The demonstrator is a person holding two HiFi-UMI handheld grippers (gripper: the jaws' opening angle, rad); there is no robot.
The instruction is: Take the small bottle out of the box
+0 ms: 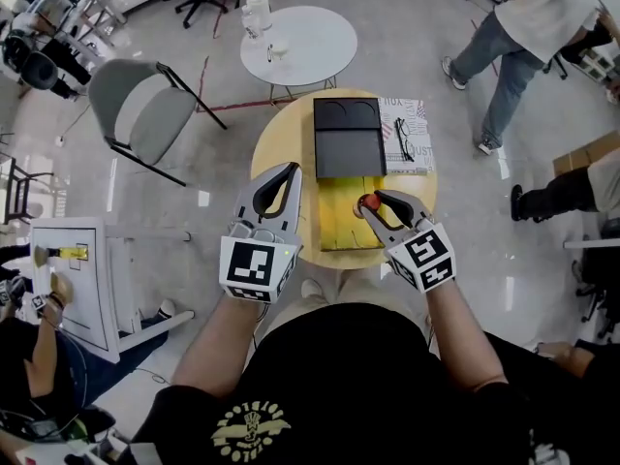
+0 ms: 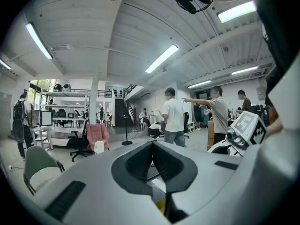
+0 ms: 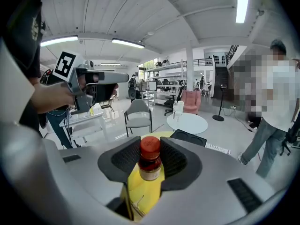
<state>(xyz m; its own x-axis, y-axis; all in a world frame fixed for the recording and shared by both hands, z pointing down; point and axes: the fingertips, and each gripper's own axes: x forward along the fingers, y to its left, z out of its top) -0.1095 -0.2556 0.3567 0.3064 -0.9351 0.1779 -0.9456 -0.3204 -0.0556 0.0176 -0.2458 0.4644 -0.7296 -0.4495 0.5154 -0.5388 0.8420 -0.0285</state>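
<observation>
Right gripper point(image 3: 150, 146) is pinching the small bottle point(image 3: 150, 165); left gripper point(image 2: 152, 146) fingers point(image 2: 136, 165) pressed together. I am risking a slip: slick sides.

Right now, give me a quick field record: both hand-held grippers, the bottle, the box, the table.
left hand-held gripper: jaws together, empty, raised near the table's left edge
right hand-held gripper: closed on the small red-capped bottle
bottle: upright between the jaws, over the open yellow-lined box
black flat tray with two round recesses: lies at the box's far side
round wooden table: bears the box, the tray and a printed sheet
</observation>
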